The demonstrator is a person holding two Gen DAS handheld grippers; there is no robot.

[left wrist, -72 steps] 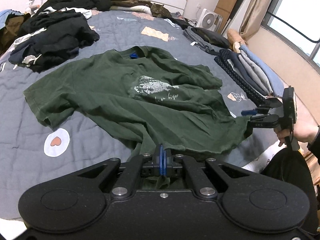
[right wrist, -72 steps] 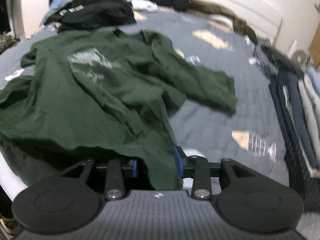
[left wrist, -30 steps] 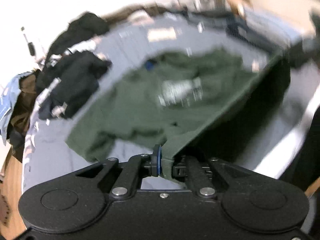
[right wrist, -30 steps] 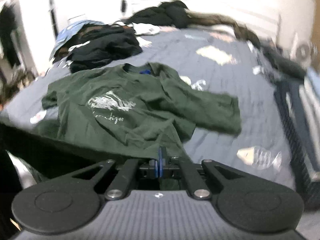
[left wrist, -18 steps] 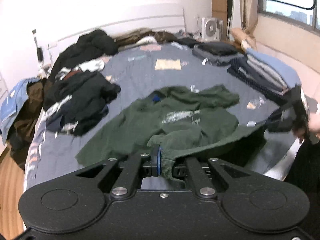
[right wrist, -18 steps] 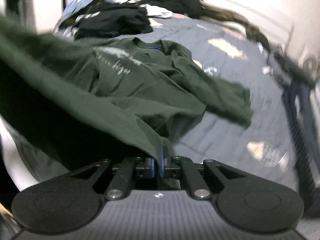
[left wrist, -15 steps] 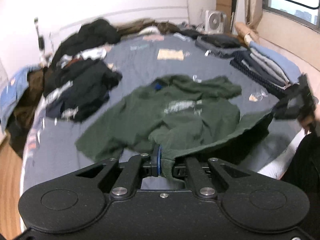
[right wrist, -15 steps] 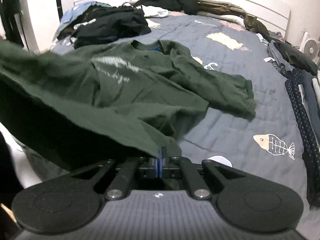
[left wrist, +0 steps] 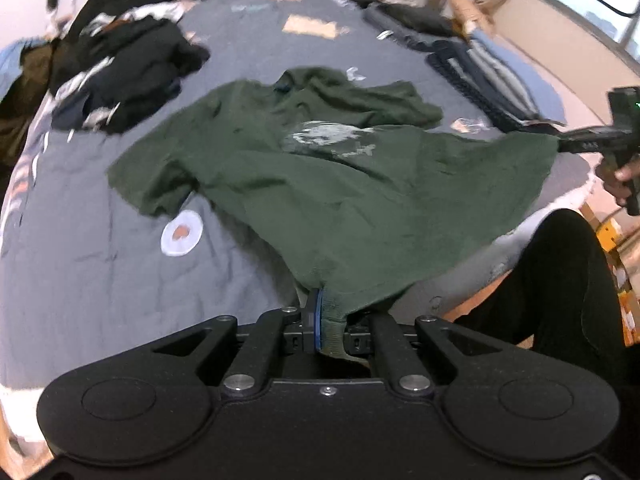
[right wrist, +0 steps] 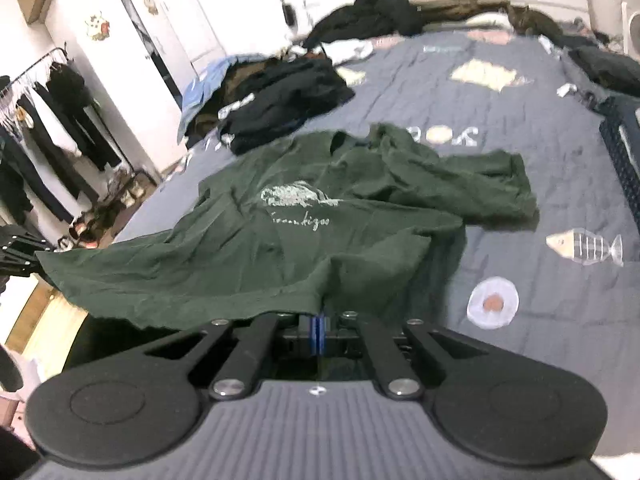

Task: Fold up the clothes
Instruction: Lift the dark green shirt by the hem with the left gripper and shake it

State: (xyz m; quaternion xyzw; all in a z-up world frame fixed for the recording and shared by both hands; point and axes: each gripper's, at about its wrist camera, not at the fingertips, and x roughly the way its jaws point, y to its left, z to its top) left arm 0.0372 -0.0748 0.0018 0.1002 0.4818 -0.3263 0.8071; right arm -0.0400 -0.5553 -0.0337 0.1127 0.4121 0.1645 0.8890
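Note:
A dark green T-shirt (left wrist: 320, 176) with a pale chest print lies face up on the grey bedspread (left wrist: 100, 264), collar toward the headboard. Its hem is lifted off the bed's near edge and stretched between both grippers. My left gripper (left wrist: 326, 326) is shut on one hem corner, a wad of green cloth bunched between its blue pads. My right gripper (right wrist: 318, 330) is shut on the other hem corner; in the left wrist view it (left wrist: 560, 145) shows at the far right, held by a hand. The same shirt (right wrist: 320, 216) has one sleeve spread out to the right.
A heap of dark unfolded clothes (left wrist: 120, 64) sits at the bed's left side. Folded stacks (left wrist: 488, 68) line the right edge. A person's dark-clad leg (left wrist: 560, 288) stands by the near edge. A clothes rack (right wrist: 48, 128) and white wardrobe stand left of the bed.
Both grippers have swung the lifted hem about and pulled it wider apart. The shirt's body now lies flatter and smoother on the bed, the hem taut between them.

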